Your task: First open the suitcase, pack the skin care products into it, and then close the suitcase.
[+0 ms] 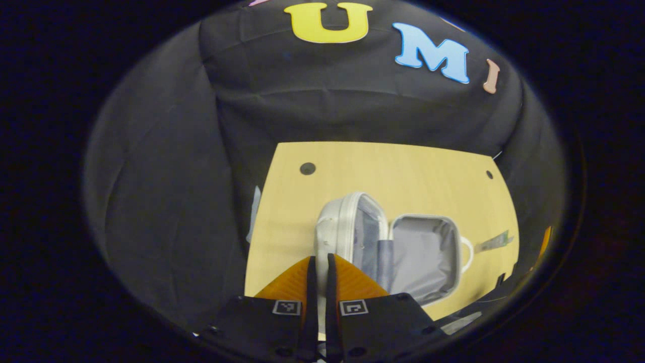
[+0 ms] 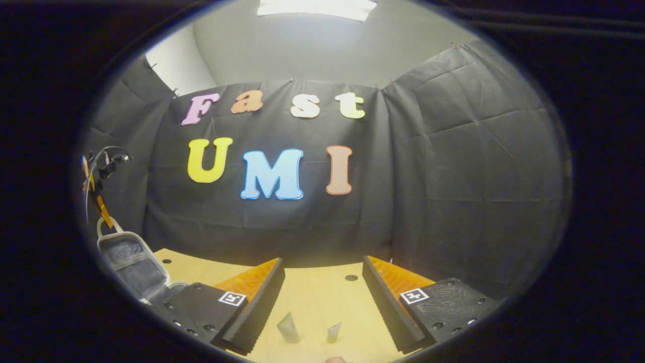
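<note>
We see the suitcase (image 1: 403, 252) lying open, left tongs (image 1: 321, 262) clenched, right tongs (image 2: 322, 292) released above 2 tubes (image 2: 288, 326), so packing seems next.

Black cloth (image 2: 453, 166) hangs creased on all sides of the booth — pinned along its top edge. Above it, a pale wall (image 2: 322, 55) and a ceiling light (image 2: 317, 7). The table (image 1: 393, 171) is light wood.

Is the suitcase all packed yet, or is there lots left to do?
Not yet. The suitcase is already open on the table; its grey lining looks bare. The left gripper is shut by the lid; the right gripper is open over two small tubes. Packing and closing remain.
</note>
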Demonstrator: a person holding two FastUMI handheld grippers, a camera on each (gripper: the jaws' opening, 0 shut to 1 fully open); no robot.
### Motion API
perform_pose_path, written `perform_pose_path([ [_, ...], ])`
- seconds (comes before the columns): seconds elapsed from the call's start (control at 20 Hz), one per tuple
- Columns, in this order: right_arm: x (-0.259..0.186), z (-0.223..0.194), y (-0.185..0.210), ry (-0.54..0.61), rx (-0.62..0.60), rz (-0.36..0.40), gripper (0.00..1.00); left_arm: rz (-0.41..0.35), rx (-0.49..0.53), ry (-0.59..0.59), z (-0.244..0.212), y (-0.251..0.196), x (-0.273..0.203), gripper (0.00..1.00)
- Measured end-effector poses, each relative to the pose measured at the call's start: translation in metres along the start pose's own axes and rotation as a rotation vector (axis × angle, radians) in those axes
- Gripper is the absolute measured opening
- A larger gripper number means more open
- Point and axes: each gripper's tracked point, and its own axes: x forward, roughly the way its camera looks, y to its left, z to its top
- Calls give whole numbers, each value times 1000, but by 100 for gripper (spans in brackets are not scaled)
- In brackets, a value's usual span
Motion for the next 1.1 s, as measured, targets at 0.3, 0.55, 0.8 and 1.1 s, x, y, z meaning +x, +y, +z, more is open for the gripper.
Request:
perform_pose_path([
  [0.3,-17,3,22,31,36,2,94,-21,-126,48,-48,78,88,14],
  [0.55,-23,-4,32,78,-11,-2,94,-29,-173,114,-102,101,163,14],
  [0.8,-24,-2,30,91,-73,-8,94,5,-189,93,-118,121,194,18],
  [1.1,-22,5,18,71,-57,-5,94,176,-203,-109,-97,142,170,94],
])
